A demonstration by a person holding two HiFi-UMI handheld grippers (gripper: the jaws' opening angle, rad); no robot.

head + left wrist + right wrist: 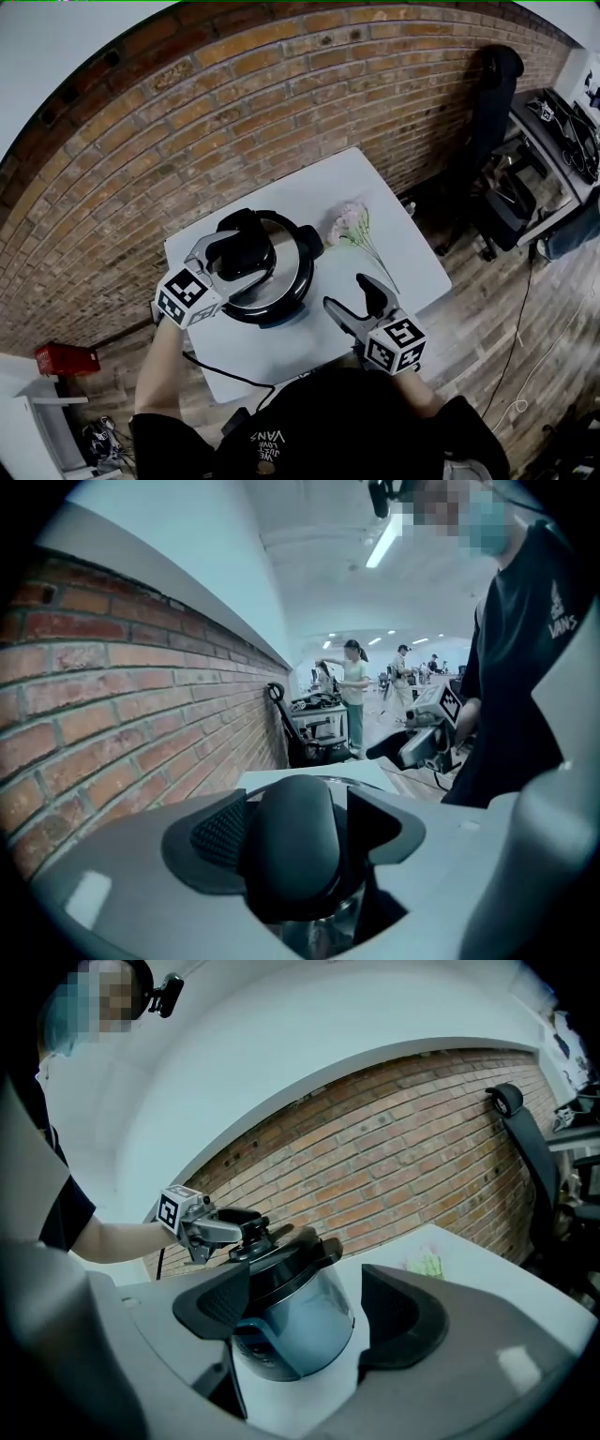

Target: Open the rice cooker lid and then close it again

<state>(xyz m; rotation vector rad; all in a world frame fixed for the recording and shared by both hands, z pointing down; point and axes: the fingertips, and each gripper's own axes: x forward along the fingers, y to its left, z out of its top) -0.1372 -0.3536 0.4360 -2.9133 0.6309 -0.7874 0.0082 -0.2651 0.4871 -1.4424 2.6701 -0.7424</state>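
A rice cooker (267, 277) with a steel lid and a black lid handle (246, 251) stands on the white table (394, 216), lid down. My left gripper (232, 262) reaches over the lid with its jaws on either side of the handle. In the left gripper view the handle (291, 846) fills most of the space between the pads, with a dark gap at the right pad (380, 832). My right gripper (352, 295) hovers open to the right of the cooker, apart from it. Its own view looks at the cooker's blue-grey body (295, 1326) between empty jaws.
Pink flowers (352, 225) lie on the table right of the cooker. A power cable (225, 375) trails off the front edge. A black office chair (492, 103) and a cluttered desk (553, 141) stand at the right, a red box (66, 358) at the lower left.
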